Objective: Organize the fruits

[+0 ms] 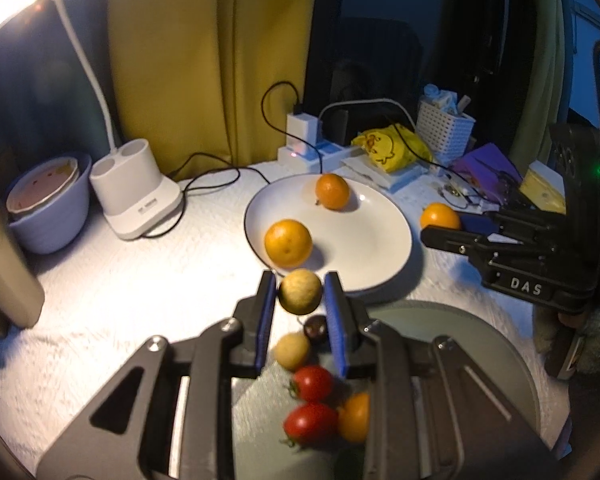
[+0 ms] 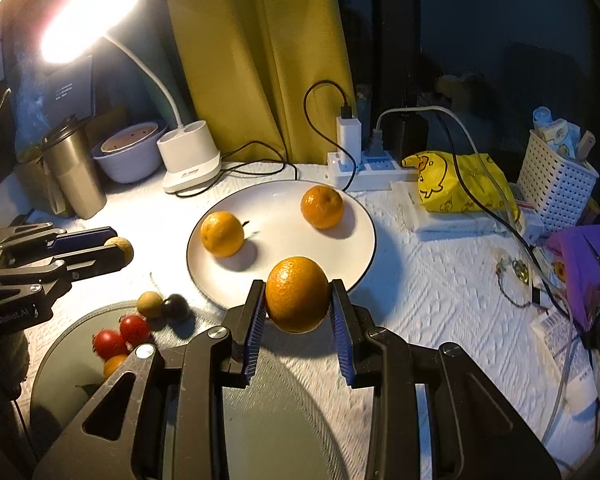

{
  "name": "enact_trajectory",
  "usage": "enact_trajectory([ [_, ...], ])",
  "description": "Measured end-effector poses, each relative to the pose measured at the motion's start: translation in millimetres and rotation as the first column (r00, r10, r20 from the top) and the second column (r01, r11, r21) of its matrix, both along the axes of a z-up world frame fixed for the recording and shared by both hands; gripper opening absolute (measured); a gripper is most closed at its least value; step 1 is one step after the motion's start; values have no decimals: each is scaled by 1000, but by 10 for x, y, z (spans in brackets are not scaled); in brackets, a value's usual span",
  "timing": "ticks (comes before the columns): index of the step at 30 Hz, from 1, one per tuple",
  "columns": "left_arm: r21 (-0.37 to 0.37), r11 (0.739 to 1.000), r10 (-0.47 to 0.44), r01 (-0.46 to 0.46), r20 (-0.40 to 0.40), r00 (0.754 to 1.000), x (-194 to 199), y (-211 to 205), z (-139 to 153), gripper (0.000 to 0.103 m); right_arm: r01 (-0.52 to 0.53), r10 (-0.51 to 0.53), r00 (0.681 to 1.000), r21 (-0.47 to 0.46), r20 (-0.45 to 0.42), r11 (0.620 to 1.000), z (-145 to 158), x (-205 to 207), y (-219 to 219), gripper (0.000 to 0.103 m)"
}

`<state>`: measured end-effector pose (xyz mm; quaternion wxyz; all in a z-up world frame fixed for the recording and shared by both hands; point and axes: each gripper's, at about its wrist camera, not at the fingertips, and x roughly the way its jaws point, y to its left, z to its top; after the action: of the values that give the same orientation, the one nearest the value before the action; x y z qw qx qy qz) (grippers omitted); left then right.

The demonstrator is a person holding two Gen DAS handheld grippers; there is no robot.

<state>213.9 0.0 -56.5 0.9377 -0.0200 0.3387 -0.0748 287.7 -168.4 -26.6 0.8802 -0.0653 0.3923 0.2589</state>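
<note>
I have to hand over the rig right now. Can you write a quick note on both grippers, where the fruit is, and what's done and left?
Left gripper: shut on a yellowish round fruit, held in the air near the white plate.
Right gripper: shut on an orange, at the plate's near rim.
Done: two oranges lie on the white plate.
Left: place both held fruits. On the grey-green plate: cherry tomatoes and a small orange fruit; at its rim, another yellowish fruit and a dark fruit.
</note>
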Motion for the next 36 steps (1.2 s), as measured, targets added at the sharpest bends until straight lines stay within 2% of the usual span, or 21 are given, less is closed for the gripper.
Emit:
enact_trajectory([
  [15, 17, 1000, 1, -1, -12, 1000, 621, 160, -68, 25, 8, -8, 1000, -11, -3, 1000, -153, 476, 124, 34],
  [20, 1, 1000, -1, 1, -23, 1000, 847, 199, -102, 25, 22, -22, 1000, -35, -2, 999, -242, 633, 165, 34],
  [21, -5, 1000, -5, 5, -24, 1000, 889, 200, -110, 25, 0, -2, 999, -45, -49, 999, -264, 657, 167, 34],
  [28, -36, 999, -15, 13, -46, 999, 1182, 213, -191, 25, 28, -32, 998, -70, -61, 997, -427, 798, 190, 34],
  [36, -78, 997, -21, 15, -79, 997, 1276, 238, -282, 27, 54, -59, 995, -63, -76, 997, -471, 870, 154, 34],
])
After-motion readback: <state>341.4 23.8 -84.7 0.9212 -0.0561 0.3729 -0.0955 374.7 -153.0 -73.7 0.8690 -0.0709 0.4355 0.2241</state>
